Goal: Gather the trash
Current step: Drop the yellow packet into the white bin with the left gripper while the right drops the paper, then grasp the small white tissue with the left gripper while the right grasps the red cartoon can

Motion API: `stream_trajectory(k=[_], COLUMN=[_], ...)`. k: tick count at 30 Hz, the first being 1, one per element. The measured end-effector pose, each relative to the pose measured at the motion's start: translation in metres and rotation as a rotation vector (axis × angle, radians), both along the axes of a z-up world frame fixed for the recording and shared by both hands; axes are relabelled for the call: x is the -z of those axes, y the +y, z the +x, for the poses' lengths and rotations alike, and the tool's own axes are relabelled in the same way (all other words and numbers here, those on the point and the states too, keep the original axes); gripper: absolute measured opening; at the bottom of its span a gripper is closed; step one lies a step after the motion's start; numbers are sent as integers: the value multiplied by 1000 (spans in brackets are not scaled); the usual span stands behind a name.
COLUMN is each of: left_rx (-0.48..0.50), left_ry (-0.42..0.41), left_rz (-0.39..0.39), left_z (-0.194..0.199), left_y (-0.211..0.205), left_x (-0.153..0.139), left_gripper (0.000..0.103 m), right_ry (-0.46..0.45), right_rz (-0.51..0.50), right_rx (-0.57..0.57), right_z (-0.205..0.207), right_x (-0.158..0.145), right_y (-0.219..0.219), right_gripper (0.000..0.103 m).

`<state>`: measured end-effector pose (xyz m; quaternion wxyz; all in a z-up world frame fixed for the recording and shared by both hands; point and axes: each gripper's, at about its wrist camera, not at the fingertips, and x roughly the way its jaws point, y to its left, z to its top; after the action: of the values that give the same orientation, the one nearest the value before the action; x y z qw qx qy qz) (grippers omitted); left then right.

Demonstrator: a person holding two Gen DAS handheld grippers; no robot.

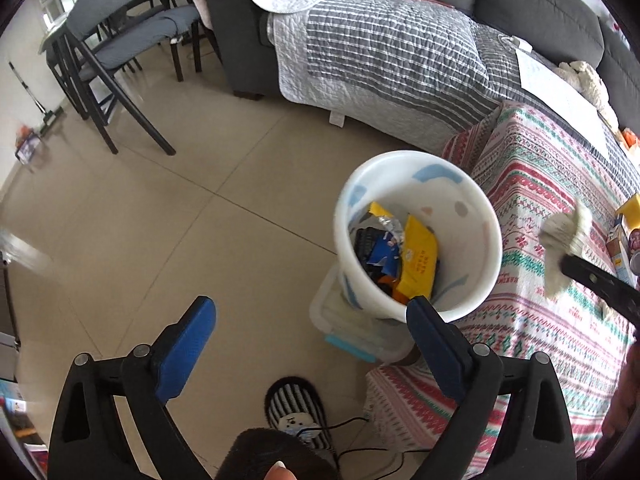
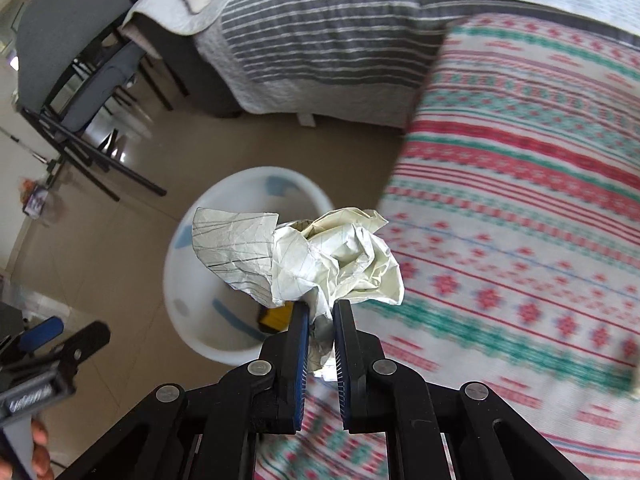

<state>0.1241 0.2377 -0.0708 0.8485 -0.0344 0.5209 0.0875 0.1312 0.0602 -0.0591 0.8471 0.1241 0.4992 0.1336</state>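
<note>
Beige tiled floor (image 1: 160,220) under your left tool (image 1: 310,316): blue pads spread wide, nothing between. White round plastic bin (image 1: 472,280) beside tabletop under red-green patterned cloth (image 1: 560,320); yellow packet (image 1: 420,264) and other wrappers inside. Grey striped sofa cover (image 1: 380,52) behind.

Right wrist view: your right tool (image 2: 321,312) clamped on crumpled lined paper ball (image 2: 340,256), held over tabletop edge, bin (image 2: 200,312) below and left, blurred.
</note>
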Motion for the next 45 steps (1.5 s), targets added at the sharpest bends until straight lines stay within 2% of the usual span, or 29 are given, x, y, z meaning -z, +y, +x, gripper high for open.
stream_trajectory(k=[8, 11, 13, 15, 17, 24, 28, 33, 36, 45], left_rx=[-4, 5, 9, 11, 13, 39, 89, 153, 203, 374], left_ry=[-1, 3, 6, 7, 3, -7, -4, 2, 4, 0], left_rz=[12, 12, 8, 7, 8, 4, 1, 4, -9, 14], left_z=[-6, -6, -4, -6, -6, -9, -6, -2, -3, -7], left_y=[23, 25, 25, 24, 23, 10, -11, -49, -79, -180], left_x=[2, 4, 5, 5, 4, -1, -4, -6, -10, -17], left_gripper=[98, 98, 98, 98, 98, 98, 98, 98, 98, 98], right_ry=[7, -2, -9, -7, -17, -28, -23, -23, -34, -10], right_rz=[29, 40, 43, 57, 59, 17, -26, -88, -123, -194], right_rx=[-14, -11, -5, -1, 10, 49, 92, 181, 232, 331], right_z=[19, 22, 23, 23, 21, 7, -5, -29, -45, -97], right_x=[19, 22, 23, 24, 21, 8, 1, -14, -25, -41], right_y=[30, 35, 36, 35, 33, 13, -13, -65, -97, -177], right_gripper=[12, 16, 29, 54, 60, 67, 69, 74, 79, 80])
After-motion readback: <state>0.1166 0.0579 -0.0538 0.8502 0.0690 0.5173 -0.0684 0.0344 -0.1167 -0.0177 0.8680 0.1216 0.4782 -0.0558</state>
